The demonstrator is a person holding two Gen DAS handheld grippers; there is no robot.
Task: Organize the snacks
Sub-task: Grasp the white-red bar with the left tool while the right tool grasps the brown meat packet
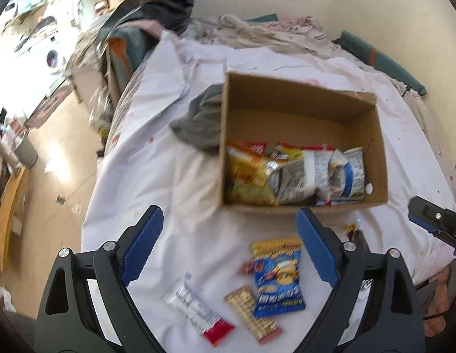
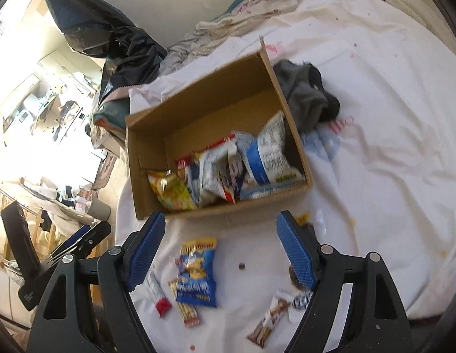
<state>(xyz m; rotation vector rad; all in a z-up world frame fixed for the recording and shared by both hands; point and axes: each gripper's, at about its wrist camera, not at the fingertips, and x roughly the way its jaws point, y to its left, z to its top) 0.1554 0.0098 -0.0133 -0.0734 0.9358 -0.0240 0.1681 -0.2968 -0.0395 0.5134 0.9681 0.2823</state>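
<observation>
Hovering both claws, L (image 1: 229,244) & R (image 2: 220,247), wide, empty, over loose packets nr bed's (image 1: 175,176) front edge; I'd grab blue bag (image 1: 279,276) for box (image 1: 304,206).

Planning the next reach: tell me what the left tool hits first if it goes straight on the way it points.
Probably the bare sheet just short of the box; the left tool points there, open. Depth is unclear.

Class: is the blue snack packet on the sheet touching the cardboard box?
Apart. The left wrist view shows bare white sheet between the blue snack packet and the cardboard box.
</observation>
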